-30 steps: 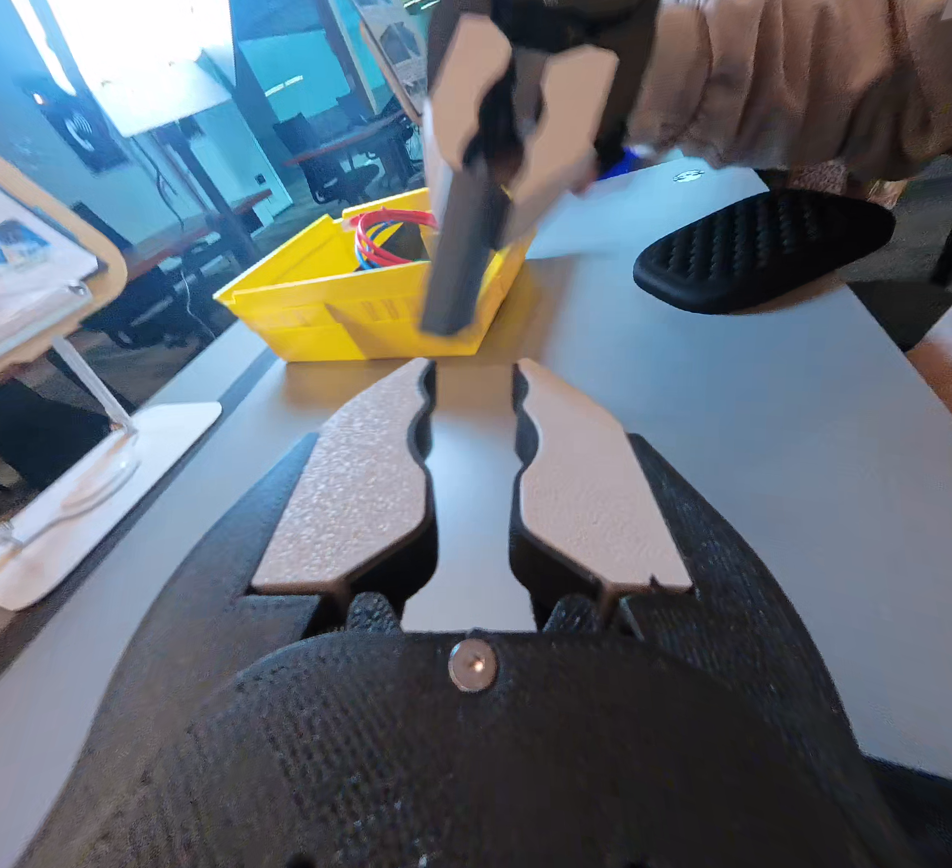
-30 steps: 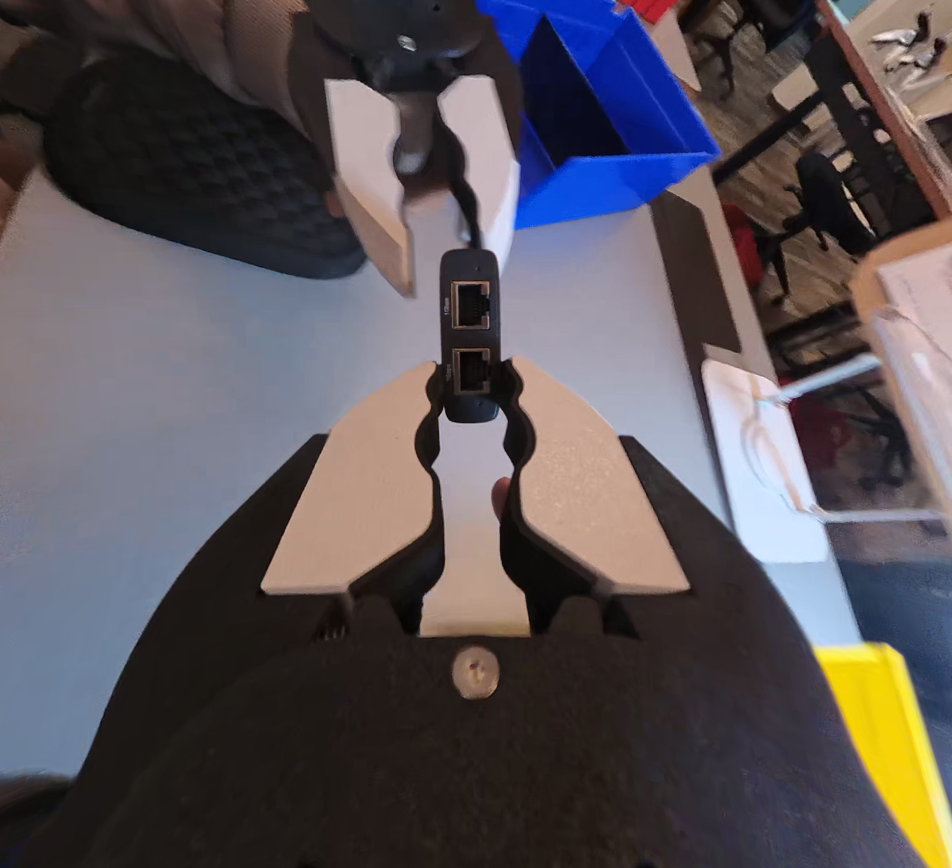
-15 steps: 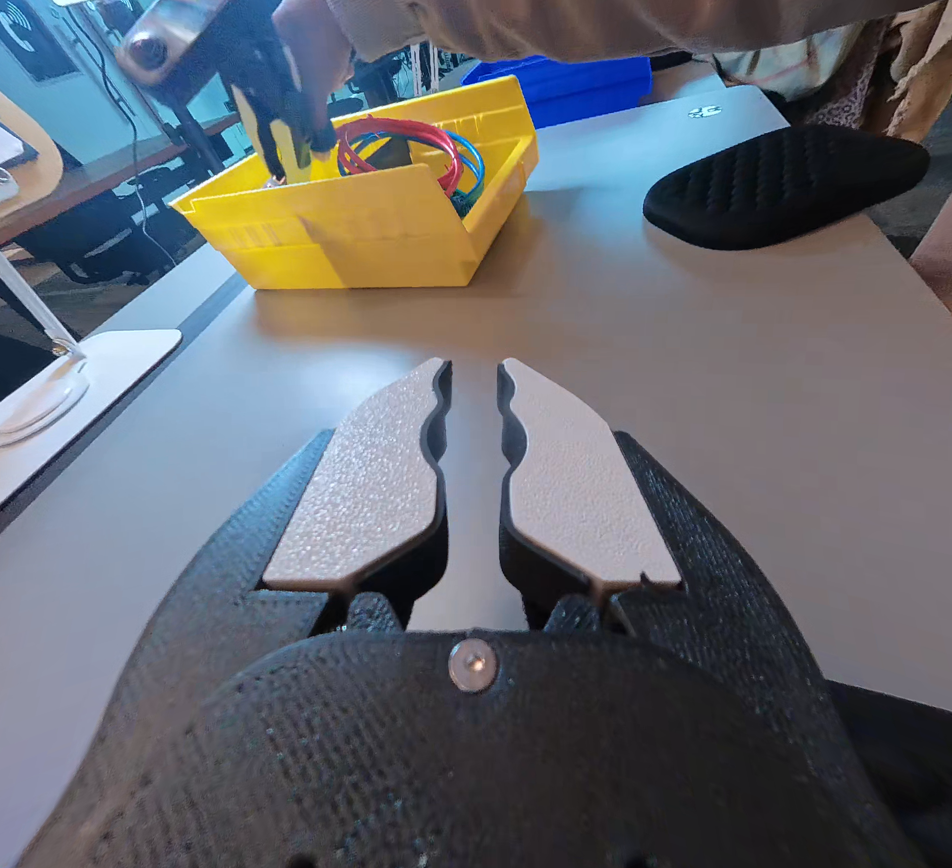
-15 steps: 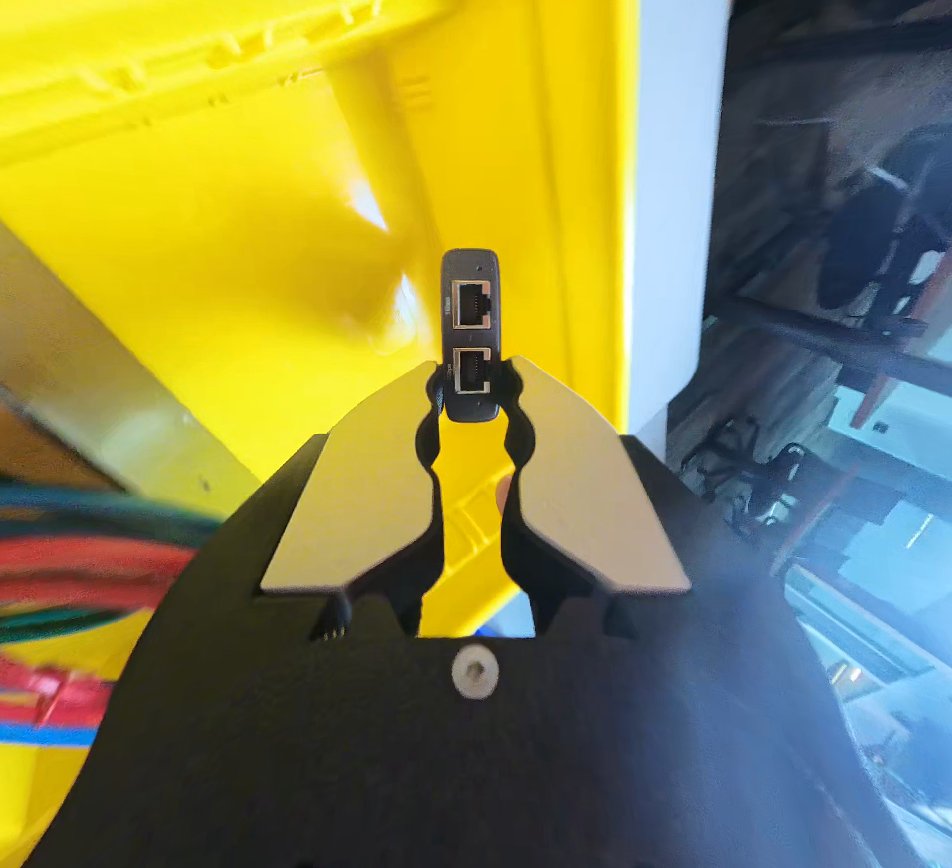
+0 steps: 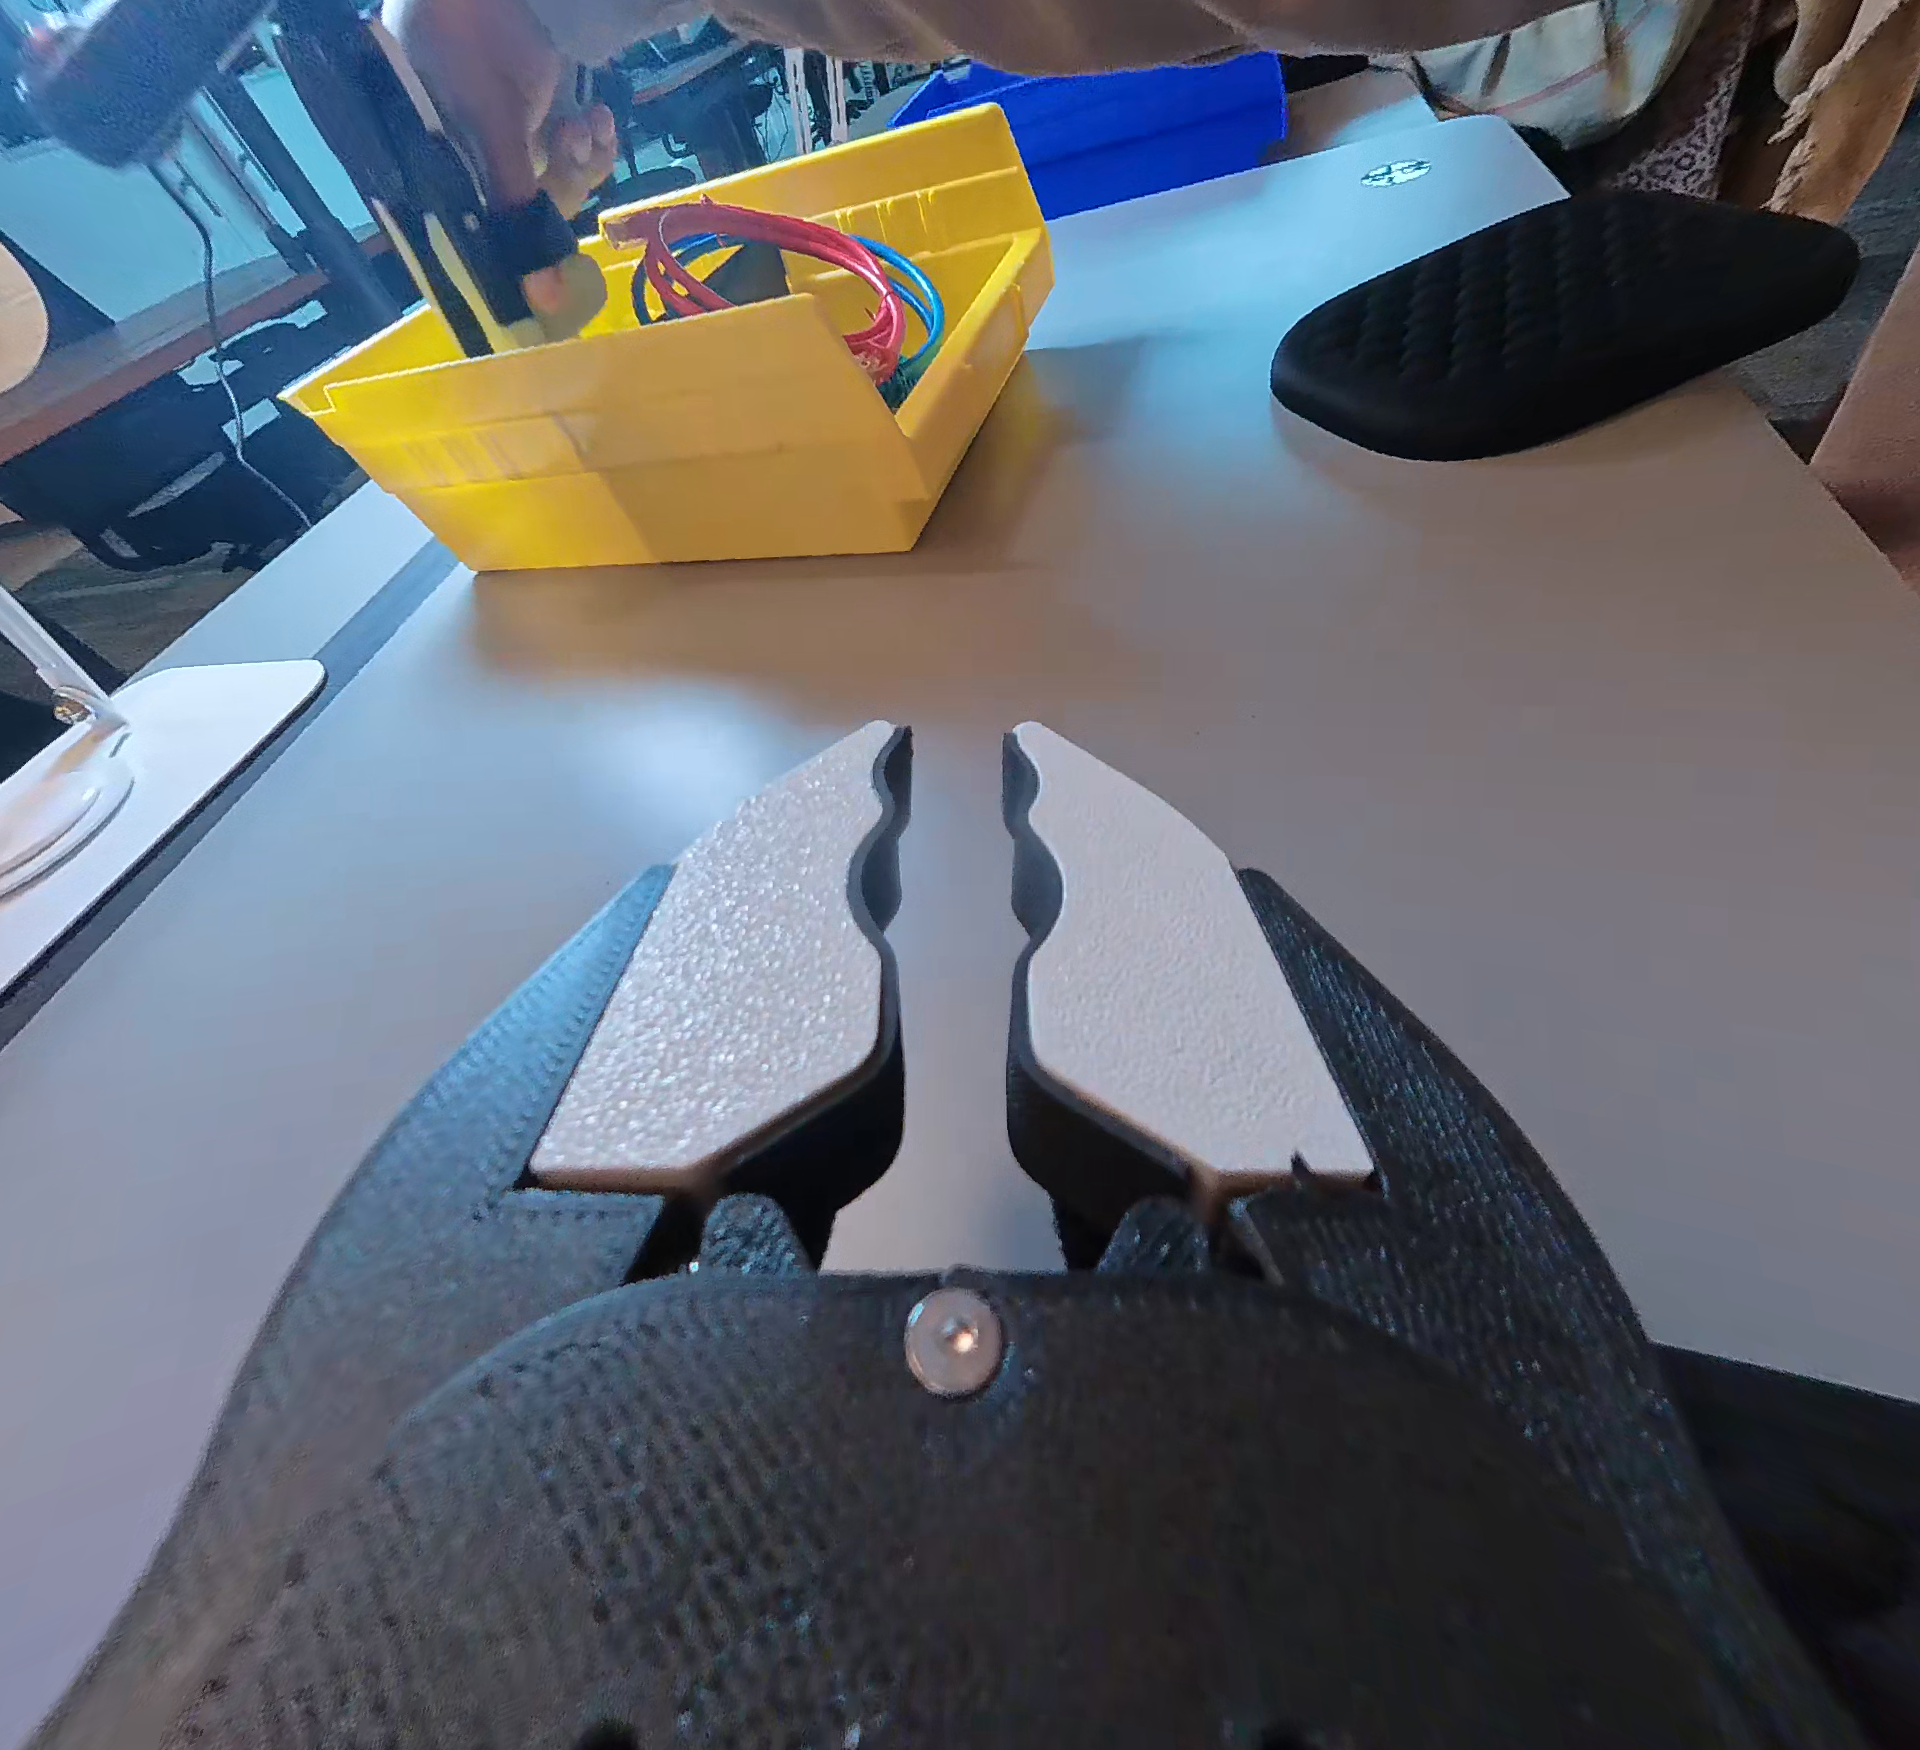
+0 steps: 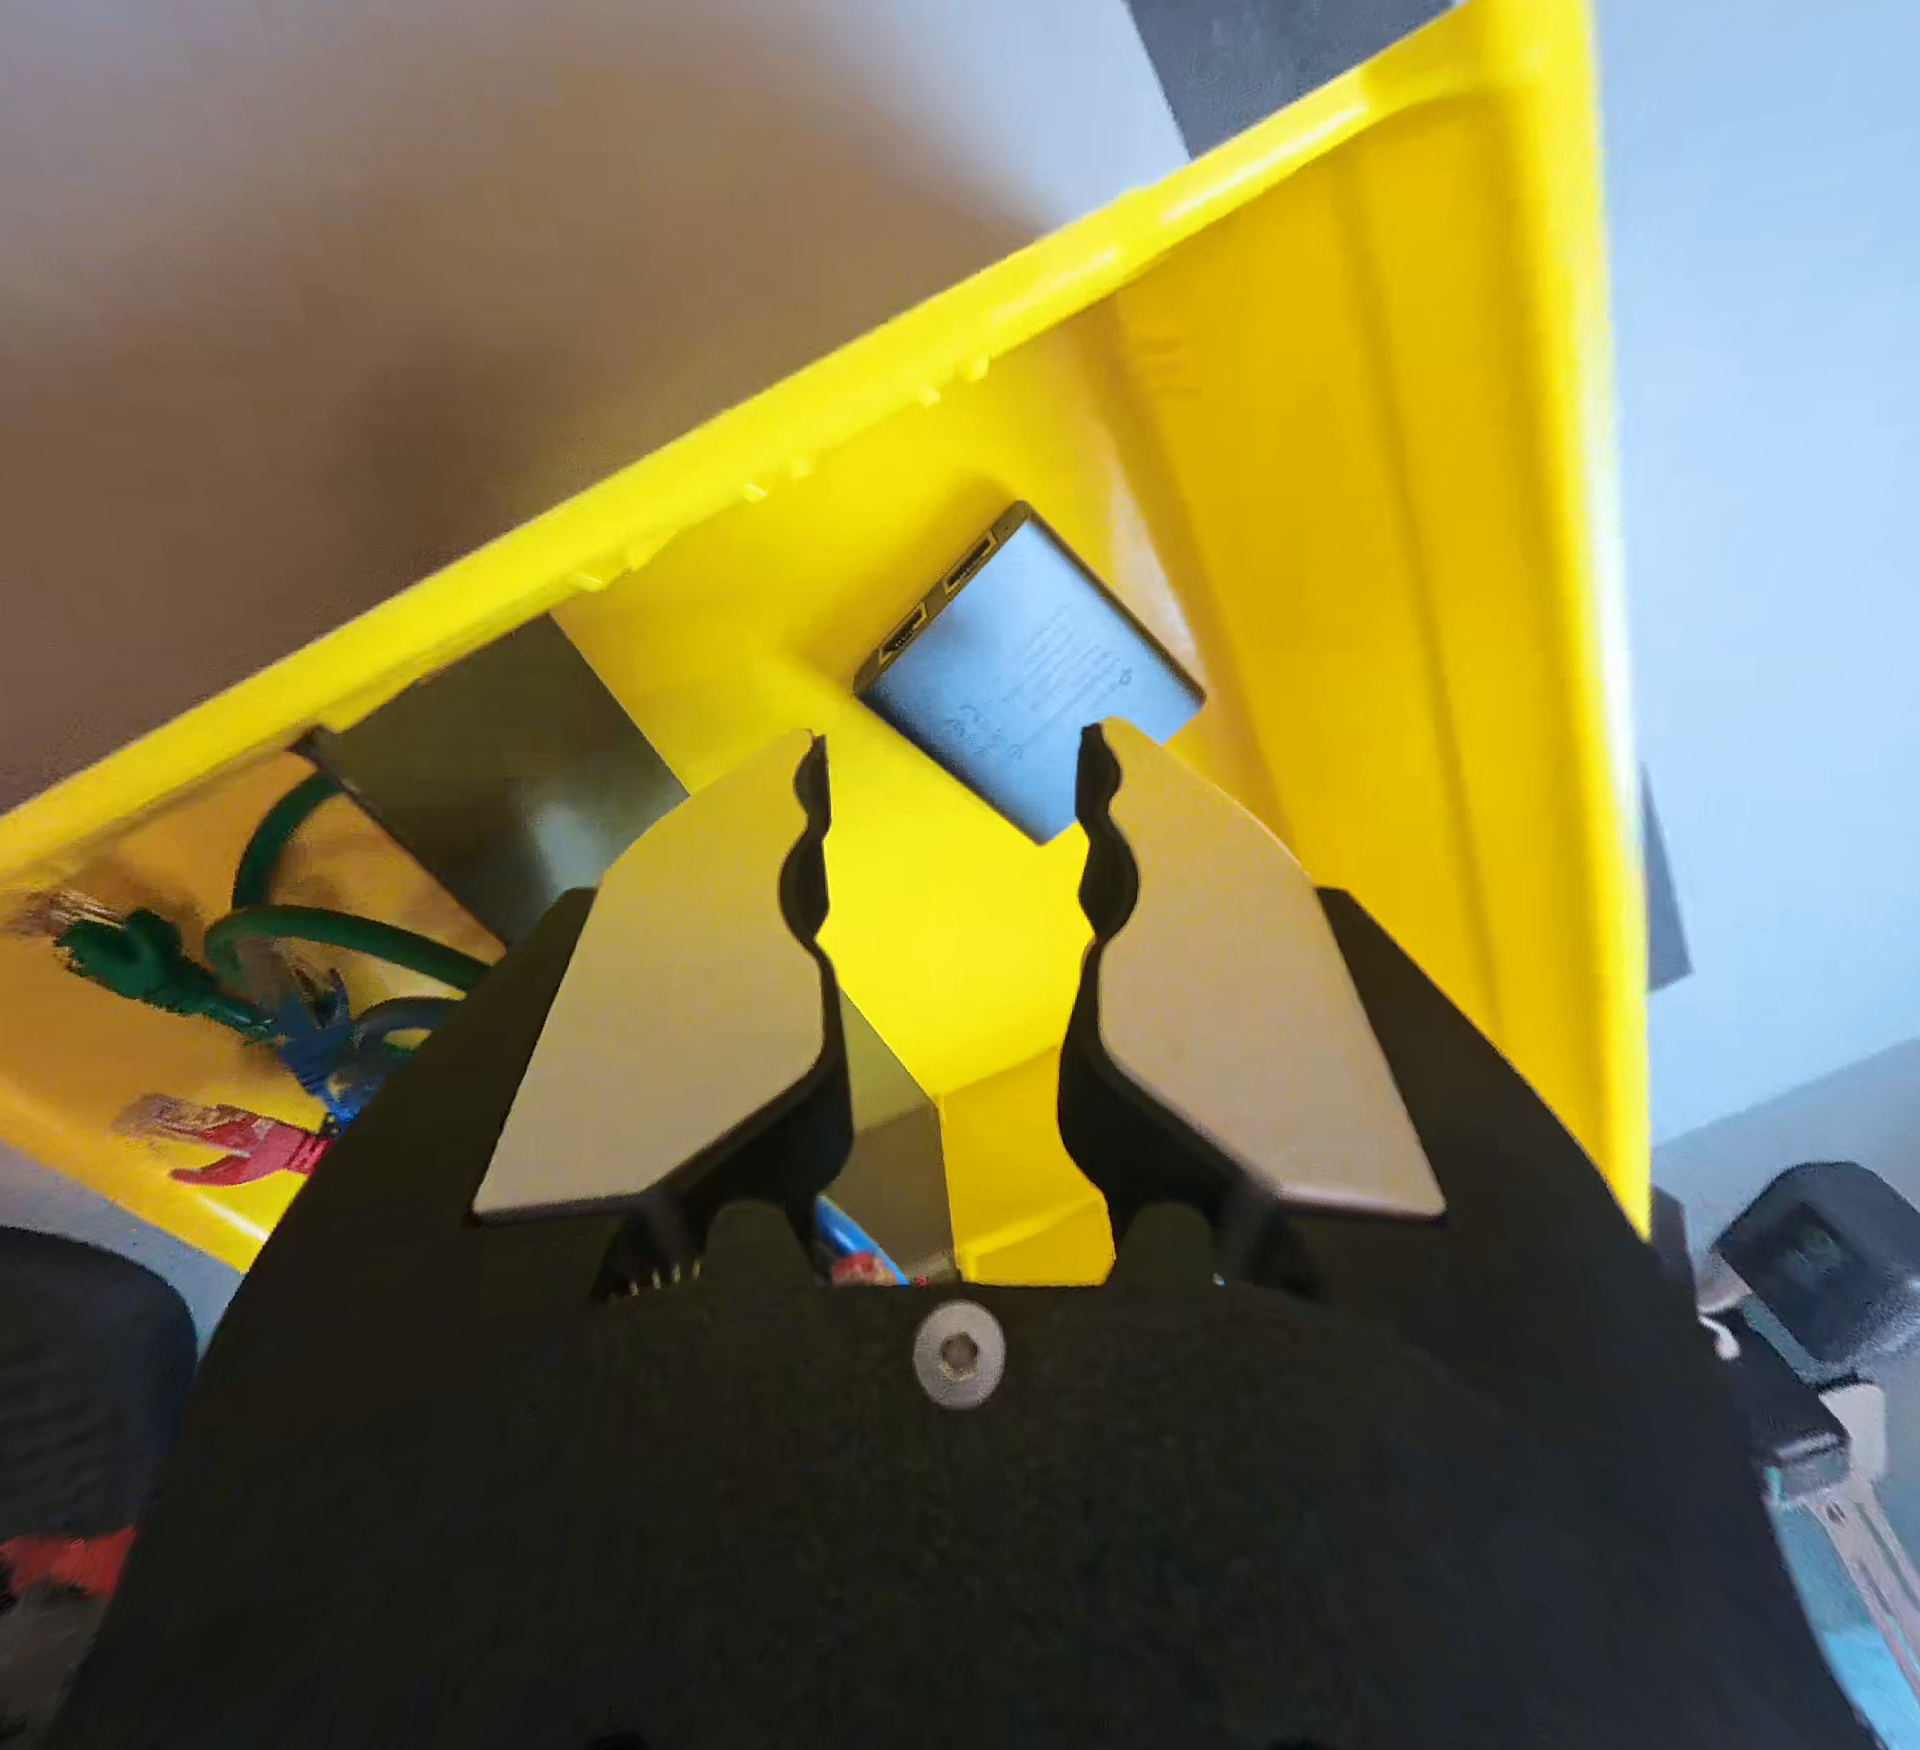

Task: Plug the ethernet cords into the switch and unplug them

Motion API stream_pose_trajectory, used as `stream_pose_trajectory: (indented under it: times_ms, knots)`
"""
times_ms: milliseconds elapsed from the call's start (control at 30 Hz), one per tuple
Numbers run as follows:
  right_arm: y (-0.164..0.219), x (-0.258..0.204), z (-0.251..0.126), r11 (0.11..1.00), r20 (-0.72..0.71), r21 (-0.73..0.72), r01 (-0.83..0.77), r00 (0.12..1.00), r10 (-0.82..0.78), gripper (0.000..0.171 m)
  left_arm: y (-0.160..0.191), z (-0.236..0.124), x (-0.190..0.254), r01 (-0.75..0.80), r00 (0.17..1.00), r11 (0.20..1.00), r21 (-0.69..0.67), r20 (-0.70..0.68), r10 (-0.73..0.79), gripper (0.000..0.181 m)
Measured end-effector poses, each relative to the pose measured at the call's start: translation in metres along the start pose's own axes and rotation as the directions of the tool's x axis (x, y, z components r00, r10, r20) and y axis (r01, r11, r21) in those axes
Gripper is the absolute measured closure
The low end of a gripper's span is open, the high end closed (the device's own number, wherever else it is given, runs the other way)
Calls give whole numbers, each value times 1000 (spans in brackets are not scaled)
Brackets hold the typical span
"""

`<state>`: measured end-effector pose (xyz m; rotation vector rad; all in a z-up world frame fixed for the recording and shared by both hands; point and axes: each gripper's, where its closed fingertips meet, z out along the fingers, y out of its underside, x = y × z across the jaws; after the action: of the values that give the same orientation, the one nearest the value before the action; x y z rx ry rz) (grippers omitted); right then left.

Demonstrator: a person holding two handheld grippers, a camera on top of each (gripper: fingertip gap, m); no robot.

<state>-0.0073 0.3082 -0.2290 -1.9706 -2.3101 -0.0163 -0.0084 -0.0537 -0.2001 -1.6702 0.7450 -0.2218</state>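
The right gripper, which had pinched the small dark-grey two-port plastic switch half a second earlier, hung with fingers spread — the switch lay released inside the yellow plastic bin, suggesting tidy-up — while the left gripper, slightly parted, held nothing.

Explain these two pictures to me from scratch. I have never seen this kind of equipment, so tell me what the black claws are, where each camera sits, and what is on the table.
There is no robot. A person holds two hand grippers, each with a camera looking along its fingers.

In the left view, the left gripper hovers low over the grey table, slightly open and empty. Ahead stand a yellow bin holding coiled cords, a blue bin behind it and a black pad.

The right view looks down into that yellow bin. The right gripper is open, holding nothing. A small dark switch lies on the bin floor. Green, blue and red plugs lie at lower left.
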Motion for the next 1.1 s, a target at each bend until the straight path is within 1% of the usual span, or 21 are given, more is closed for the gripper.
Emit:
stream_pose_trajectory:
  times_ms: [67,133,233,300,367,400,467,567,633,667,700,767,867,900,933,967,1000,1033,1100]
  knots:
    - [-10,6,-19,996,-58,89,10,998,-5,125,0,0,-1,-3,1000,1000,-2,8,3,165]
    - [-21,10,-47,977,-137,210,30,991,0,125,0,0,-2,-6,1000,1000,-5,16,6,165]
    - [-35,-2,-100,896,-257,435,94,966,24,127,0,-2,-5,-17,999,1000,-18,38,18,165]
    - [-31,-25,-129,830,-299,537,149,954,22,127,1,-5,-11,-32,997,999,-40,64,34,165]
    - [-14,-52,-145,790,-330,582,194,944,11,127,-2,-16,-26,-62,989,995,-74,132,71,163]
    - [-3,-67,-147,779,-338,589,215,941,-4,127,-4,-25,-36,-67,982,993,-95,171,83,161]
    - [27,-97,-136,794,-315,565,224,948,-43,126,-3,-50,-57,-46,966,983,-180,241,89,152]
    - [79,-137,-98,845,-305,464,265,944,-128,125,22,-105,-86,17,926,915,-404,351,138,145]
    - [105,-151,-73,866,-314,417,276,938,-148,124,44,-144,-101,87,888,847,-524,427,173,140]
    - [115,-157,-63,874,-310,405,268,940,-144,124,56,-160,-103,139,881,810,-570,444,161,136]
    - [125,-160,-53,885,-306,385,261,941,-144,122,69,-172,-101,197,882,766,-612,452,135,135]
    - [139,-163,-36,906,-311,339,253,939,-146,118,96,-190,-94,276,893,652,-706,438,97,135]
    - [150,-153,-17,929,-380,233,288,906,-186,117,132,-205,-88,303,913,487,-819,395,96,134]
    - [151,-150,-10,936,-386,201,290,901,-196,118,142,-208,-88,297,921,436,-850,376,105,134]
    - [153,-145,-4,940,-400,164,299,891,-213,122,148,-210,-91,288,925,405,-868,361,117,134]
    - [153,-142,2,936,-412,132,326,877,-248,127,150,-207,-91,272,934,398,-876,339,110,142]
    - [152,-145,7,925,-401,121,362,870,-288,136,151,-204,-89,249,946,392,-886,309,96,152]
    - [148,-147,8,911,-415,128,392,855,-310,140,151,-201,-90,225,952,385,-895,286,107,152]
    - [141,-154,7,883,-432,148,446,832,-348,141,149,-193,-91,186,956,394,-900,259,141,152]
